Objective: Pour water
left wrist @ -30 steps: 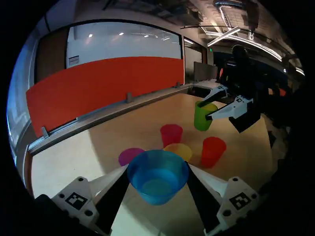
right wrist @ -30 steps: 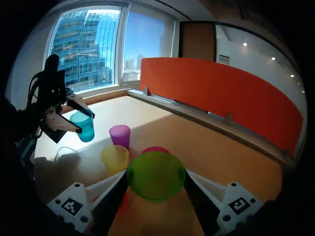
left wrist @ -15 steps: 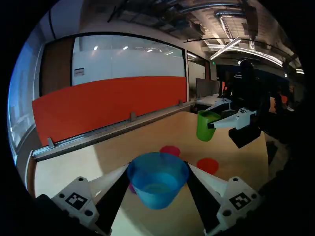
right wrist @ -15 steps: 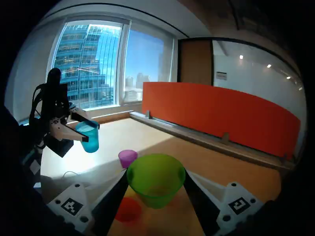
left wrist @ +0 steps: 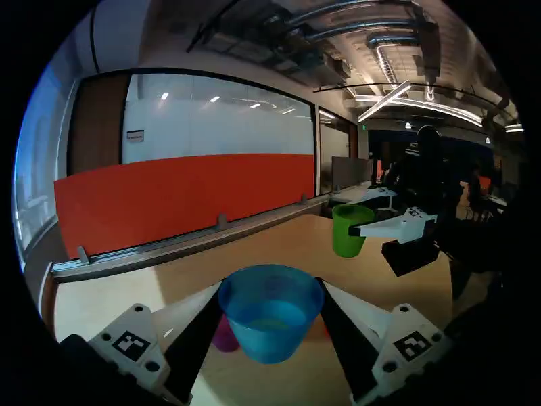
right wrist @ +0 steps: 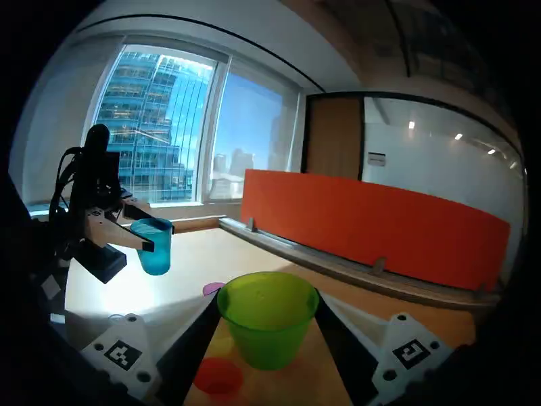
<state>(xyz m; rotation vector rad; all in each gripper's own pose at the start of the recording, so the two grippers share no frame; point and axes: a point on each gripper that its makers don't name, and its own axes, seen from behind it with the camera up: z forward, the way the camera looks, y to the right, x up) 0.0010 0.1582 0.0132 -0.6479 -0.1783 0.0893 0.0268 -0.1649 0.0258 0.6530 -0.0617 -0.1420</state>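
My left gripper (left wrist: 270, 318) is shut on a blue cup (left wrist: 271, 311) with a little water in its bottom, held upright above the wooden table (left wrist: 284, 237). My right gripper (right wrist: 268, 331) is shut on a green cup (right wrist: 268, 317), also upright and in the air. In the left gripper view the green cup (left wrist: 349, 229) and the right gripper (left wrist: 379, 223) hang at the right, apart from the blue cup. In the right gripper view the blue cup (right wrist: 155, 245) and the left gripper (right wrist: 132, 227) are at the left.
Below the held cups, other cups stand on the table: a purple cup (left wrist: 224, 333), a red cup (right wrist: 219, 376) and a purple rim (right wrist: 214, 289). An orange partition (left wrist: 182, 189) runs along the table's far edge. Large windows (right wrist: 162, 128) lie behind the left gripper.
Both grippers have risen with their cups. The cups on the table have dropped toward the lower edge of each view, mostly behind the held cups. The two held cups stay apart.
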